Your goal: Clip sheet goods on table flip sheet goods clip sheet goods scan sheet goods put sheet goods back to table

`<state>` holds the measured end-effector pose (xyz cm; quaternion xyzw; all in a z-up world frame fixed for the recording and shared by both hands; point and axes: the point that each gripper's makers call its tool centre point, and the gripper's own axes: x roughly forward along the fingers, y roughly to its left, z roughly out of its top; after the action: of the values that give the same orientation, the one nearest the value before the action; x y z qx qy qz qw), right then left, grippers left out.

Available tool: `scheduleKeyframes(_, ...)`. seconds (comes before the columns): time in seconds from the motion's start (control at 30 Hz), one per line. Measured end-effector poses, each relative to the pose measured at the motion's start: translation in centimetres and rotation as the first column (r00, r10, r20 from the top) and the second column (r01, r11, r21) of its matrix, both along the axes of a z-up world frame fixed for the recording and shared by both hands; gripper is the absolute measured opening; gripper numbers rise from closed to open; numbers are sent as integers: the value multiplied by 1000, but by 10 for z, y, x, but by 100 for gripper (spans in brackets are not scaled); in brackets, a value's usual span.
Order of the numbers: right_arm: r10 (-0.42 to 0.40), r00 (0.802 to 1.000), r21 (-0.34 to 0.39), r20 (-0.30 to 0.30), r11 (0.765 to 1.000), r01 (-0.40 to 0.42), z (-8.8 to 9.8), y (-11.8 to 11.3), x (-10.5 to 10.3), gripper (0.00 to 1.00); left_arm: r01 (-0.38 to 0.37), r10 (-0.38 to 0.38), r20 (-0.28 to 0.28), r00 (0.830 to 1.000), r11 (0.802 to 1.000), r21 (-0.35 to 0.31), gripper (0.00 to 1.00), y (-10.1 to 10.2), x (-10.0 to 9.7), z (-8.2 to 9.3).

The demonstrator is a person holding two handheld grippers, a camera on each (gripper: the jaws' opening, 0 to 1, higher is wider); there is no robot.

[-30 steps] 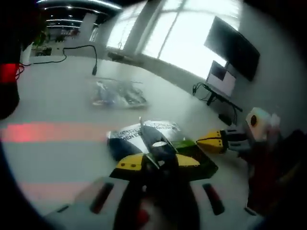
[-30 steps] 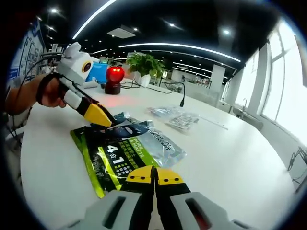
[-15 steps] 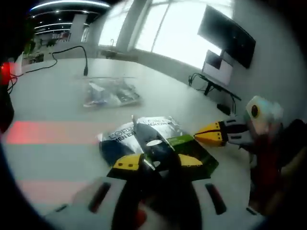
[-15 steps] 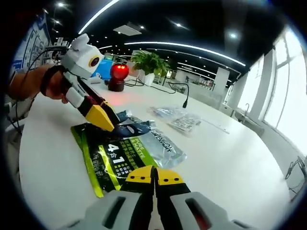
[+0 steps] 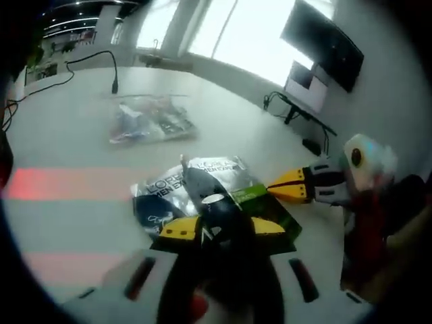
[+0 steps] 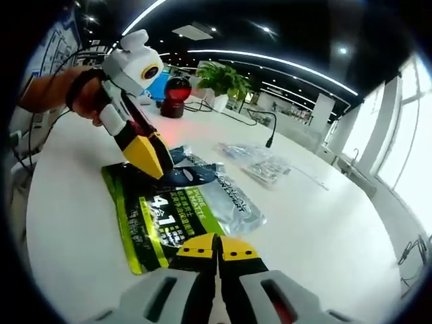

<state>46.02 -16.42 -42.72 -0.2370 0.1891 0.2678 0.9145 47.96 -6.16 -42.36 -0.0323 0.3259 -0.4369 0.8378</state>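
At frame centre, the left gripper (image 6: 150, 156) pinches the flat green-and-silver foil pouch (image 6: 182, 214) on the white surface (image 6: 324, 223), the right gripper (image 6: 217, 248) closed empty, so flipping and scanning remain.

- Green, black and silver sachet pack (image 6: 182, 212) is lying flat on white table (image 6: 324, 229), its dark far corner curling upward (image 5: 202, 196).
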Motion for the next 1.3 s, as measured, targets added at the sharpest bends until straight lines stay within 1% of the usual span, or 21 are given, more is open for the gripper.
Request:
scheduleKeyframes(0.07, -6, 1000, 17, -6, 1000, 6, 0, -1, 0, 0, 2, -2, -2, 1000, 1000, -4, 20, 0, 1, 0)
scheduleKeyframes(0.23, -4, 1000, 20, -14, 1000, 5, -1, -1, 0, 0, 7, -7, -10, 1000, 1000, -15, 20, 0, 2, 0)
scheduleKeyframes(0.27, -16, 999, 49, -35, 999, 18, -2, -2, 0, 0, 8, -8, -12, 1000, 1000, -17, 20, 0, 2, 0)
scheduleKeyframes(0.33, -12, 999, 60, -39, 998, 14, -2, -3, 1, 0, 11, -11, -14, 1000, 1000, -20, 20, 0, 2, 0)
scheduleKeyframes(0.4, -14, 999, 87, -50, 996, 19, -3, -2, 2, 0, 9, -10, -26, 1000, 999, -34, 21, 0, 1, 0)
scheduleKeyframes(0.6, -4, 998, 93, -56, 996, 9, -3, -1, 1, 0, 14, -16, -35, 999, 999, -48, 21, -2, 0, 1)
scheduleKeyframes(0.7, -2, 998, 120, -61, 993, 9, -4, -3, 1, 0, 5, -9, -53, 999, 997, -72, 21, -2, 0, 1)
scheduleKeyframes(0.8, -2, 998, 132, -58, 991, 9, -4, -2, 1, 0, -5, -2, -70, 998, 995, -104, 22, -2, -1, 2)
scheduleKeyframes(0.9, -2, 998, 145, -57, 989, 10, -4, -2, 2, 0, -42, 19, -132, 991, 984, -174, 22, -2, -1, 4)
scheduleKeyframes(0.93, -1, 998, 146, -57, 989, 10, -4, -2, 2, 0, -65, 33, -162, 986, 978, -199, 22, -1, 0, 4)
scheduleKeyframes(1.0, -1, 998, 151, -56, 989, 10, -4, -2, 2, 0, -98, 49, -204, 978, 966, -239, 22, 0, 1, 5)
scheduleKeyframes(1.03, -2, 998, 153, -57, 988, 10, -4, -2, 2, 0, -120, 58, -236, 970, 958, -260, 22, 0, 1, 5)
scheduleKeyframes(1.07, -2, 998, 152, -57, 988, 10, -4, -2, 2, 0, -131, 62, -251, 966, 954, -270, 22, 1, 1, 5)
scheduleKeyframes(1.17, -2, 998, 150, -58, 989, 10, -4, -2, 3, 0, -190, 70, -344, 937, 925, -329, 23, 2, 2, 7)
scheduleKeyframes(1.2, -2, 998, 151, -58, 989, 11, -4, -2, 3, 0, -195, 67, -355, 932, 921, -338, 24, 2, 2, 7)
scheduleKeyframes(1.23, -3, 998, 151, -58, 989, 12, -4, -2, 3, 0, -191, 59, -361, 930, 921, -340, 25, 2, -1, 7)
scheduleKeyframes(1.27, -4, 998, 152, -57, 988, 13, -4, -2, 3, 0, -201, 63, -379, 923, 919, -339, 25, 3, -2, 7)
scheduleKeyframes(1.3, -5, 998, 153, -55, 988, 13, -4, -3, 3, 0, -197, 60, -374, 925, 919, -341, 26, 2, -3, 8)
